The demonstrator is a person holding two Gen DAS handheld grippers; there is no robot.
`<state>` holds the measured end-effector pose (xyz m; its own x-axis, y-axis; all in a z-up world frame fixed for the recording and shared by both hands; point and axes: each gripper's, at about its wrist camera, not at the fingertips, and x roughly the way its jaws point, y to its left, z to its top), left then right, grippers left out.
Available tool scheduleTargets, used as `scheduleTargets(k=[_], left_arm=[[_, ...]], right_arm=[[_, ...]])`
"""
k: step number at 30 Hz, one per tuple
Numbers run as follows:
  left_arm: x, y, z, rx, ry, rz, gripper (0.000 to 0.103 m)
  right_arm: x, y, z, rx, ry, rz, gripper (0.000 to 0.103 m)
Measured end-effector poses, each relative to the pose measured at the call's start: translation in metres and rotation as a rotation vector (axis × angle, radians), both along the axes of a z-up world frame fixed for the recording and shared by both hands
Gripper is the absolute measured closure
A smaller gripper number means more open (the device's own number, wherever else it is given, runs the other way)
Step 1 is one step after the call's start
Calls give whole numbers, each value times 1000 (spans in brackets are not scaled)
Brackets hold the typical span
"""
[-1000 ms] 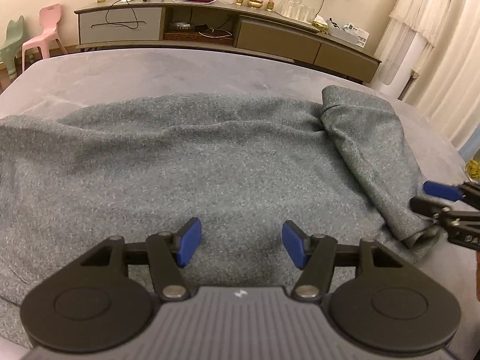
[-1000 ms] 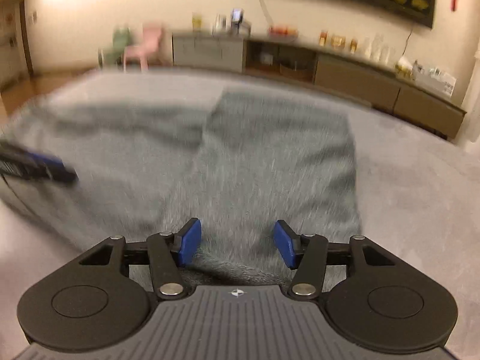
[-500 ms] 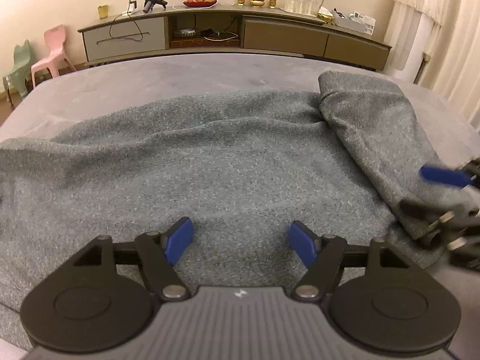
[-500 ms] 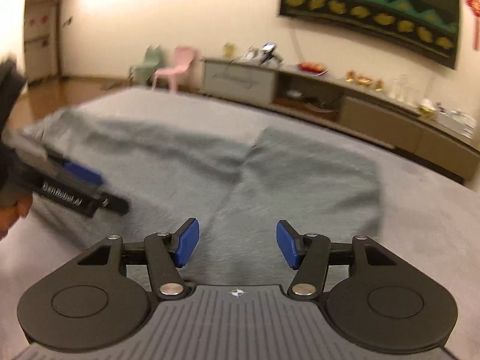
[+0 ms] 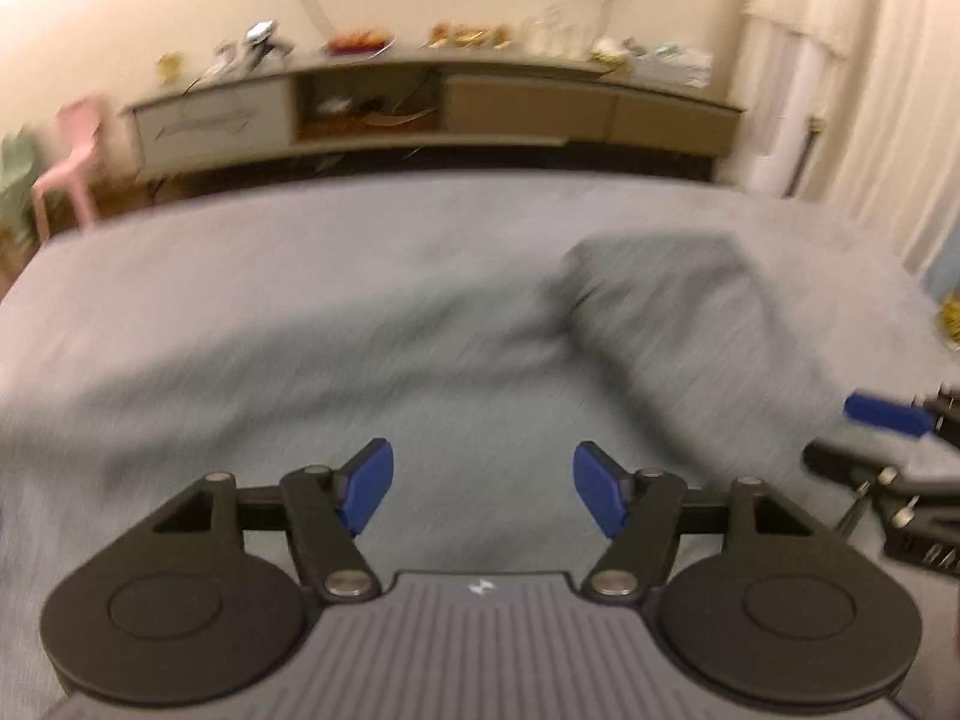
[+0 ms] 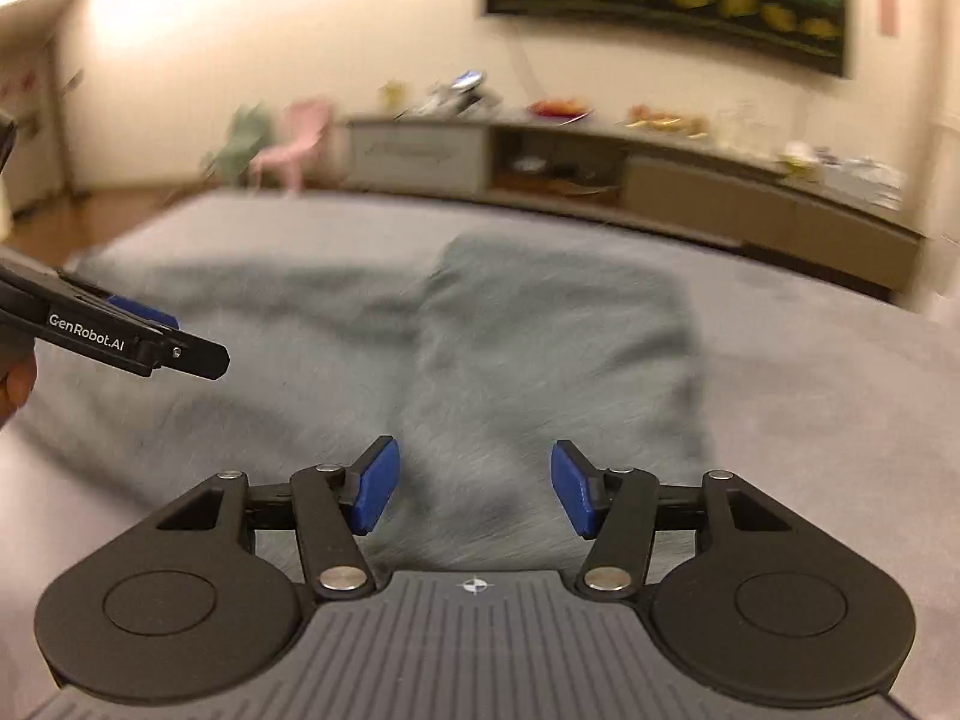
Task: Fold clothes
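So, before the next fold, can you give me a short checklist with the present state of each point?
1. Left gripper empty, blue fingers apart: ok; they have just been closing a little, with nothing between them.
2. Right gripper empty, fingers apart: ok.
3. Grey speckled knit garment spread on the grey bed cover: ok.
4. One side already folded over as a flap: ok.
5. Fold edges lying straight: cannot tell, both views are blurred.
6. The two grippers apart from each other: ok, the left one shows at the left edge of the right wrist view.
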<state>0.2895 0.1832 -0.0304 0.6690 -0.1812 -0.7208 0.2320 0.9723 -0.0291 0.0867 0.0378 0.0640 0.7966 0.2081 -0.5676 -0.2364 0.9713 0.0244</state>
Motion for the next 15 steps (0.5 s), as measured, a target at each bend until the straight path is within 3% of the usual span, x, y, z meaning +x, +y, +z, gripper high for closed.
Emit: scheduleTargets(k=[3,6,8,9,11,15], left_arm=[[47,-52,-5,19,36,-73,36],[92,-85,-26,74,89,-81,38],[114,-92,-40,76,132,-78,35],[123,-92,-44,64,149,-77,29],[134,-86,-46,12,173,-78,27],[130,-84,-43,7,164,-99,28]], right_arm=[[12,-19,-11,4,29,-101,44],[14,-18,-30,-24,59,-93,45],[11,-10,-37,-67,69,-59,44],[9,-7,-40,-86,75,-43,44],[7,-4,-40,-87,90,-29,44],[0,-1,-36,-105,92,-2,44]])
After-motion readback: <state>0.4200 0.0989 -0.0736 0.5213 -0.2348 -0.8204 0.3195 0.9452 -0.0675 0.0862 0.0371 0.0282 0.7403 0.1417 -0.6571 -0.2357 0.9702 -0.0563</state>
